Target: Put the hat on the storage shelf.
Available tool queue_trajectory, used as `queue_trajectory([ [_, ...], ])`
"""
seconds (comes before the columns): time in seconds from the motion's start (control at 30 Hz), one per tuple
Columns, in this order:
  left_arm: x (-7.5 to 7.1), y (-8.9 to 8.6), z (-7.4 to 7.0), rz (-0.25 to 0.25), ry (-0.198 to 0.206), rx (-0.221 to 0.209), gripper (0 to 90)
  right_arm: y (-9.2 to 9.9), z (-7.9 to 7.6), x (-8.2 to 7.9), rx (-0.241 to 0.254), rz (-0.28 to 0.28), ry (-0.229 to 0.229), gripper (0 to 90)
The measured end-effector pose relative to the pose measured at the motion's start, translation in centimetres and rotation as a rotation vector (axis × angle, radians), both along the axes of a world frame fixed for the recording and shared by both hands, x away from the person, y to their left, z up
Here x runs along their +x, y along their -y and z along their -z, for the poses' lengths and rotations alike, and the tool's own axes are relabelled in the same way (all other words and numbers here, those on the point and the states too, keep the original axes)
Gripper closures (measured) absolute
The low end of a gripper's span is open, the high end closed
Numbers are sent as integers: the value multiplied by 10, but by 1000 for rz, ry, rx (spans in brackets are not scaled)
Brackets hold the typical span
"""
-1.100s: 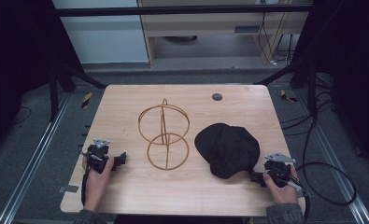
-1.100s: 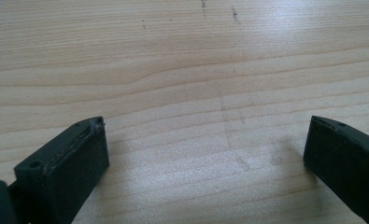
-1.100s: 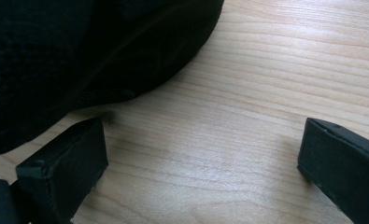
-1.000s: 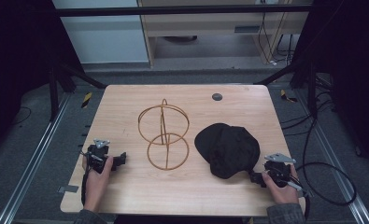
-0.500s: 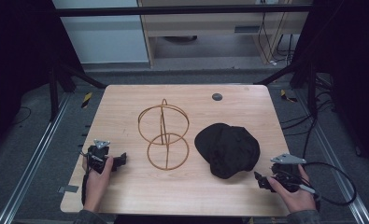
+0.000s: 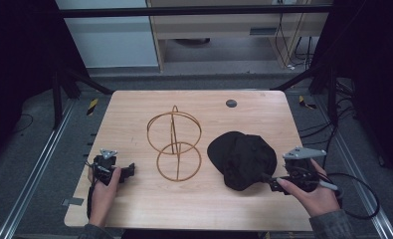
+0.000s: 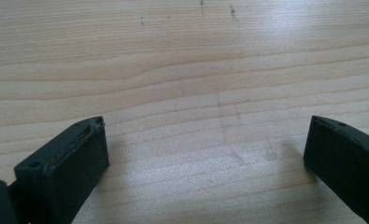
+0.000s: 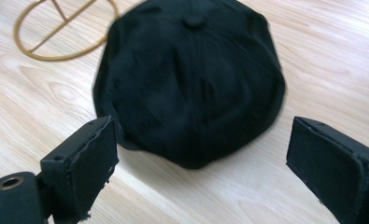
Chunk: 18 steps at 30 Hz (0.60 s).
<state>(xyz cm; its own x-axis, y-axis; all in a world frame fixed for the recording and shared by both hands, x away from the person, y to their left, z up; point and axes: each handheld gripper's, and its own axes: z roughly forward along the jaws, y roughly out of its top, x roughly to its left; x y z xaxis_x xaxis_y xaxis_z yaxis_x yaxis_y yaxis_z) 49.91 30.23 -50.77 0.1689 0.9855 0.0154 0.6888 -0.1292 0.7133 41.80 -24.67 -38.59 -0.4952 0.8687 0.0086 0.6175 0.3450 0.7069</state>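
Note:
A black cap (image 6: 243,158) lies flat on the right half of the wooden table (image 6: 134,112); the right gripper view shows the cap (image 8: 191,79) close ahead. My right gripper (image 6: 269,181) is raised a little at the cap's near right edge, open, jaws wide apart and empty (image 8: 201,154). A gold wire stand (image 6: 174,145) made of rings stands at the table's middle, its base ring (image 8: 60,35) at the top left of the right gripper view. My left gripper (image 6: 129,171) rests on the table left of the stand, open over bare wood (image 7: 205,140).
A small dark round disc (image 6: 231,103) lies near the table's far edge. Metal rails (image 6: 32,174) run along both sides of the table, and a cable (image 6: 353,191) trails off the right gripper.
My right gripper has lifted and swung from the table's right near edge toward the cap. The left gripper, cap and wire stand have stayed put.

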Motion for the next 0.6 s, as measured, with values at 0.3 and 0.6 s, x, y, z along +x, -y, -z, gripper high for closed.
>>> queue_trajectory([
  [0.3, 0, 0, 0, -2, 0, 0, 0, -20, -8, 36, -19, -54, -77, 63],
  [0.6, 0, 1, 0, -5, -1, 1, 0, -30, -13, 51, -4, -55, -111, 76],
])
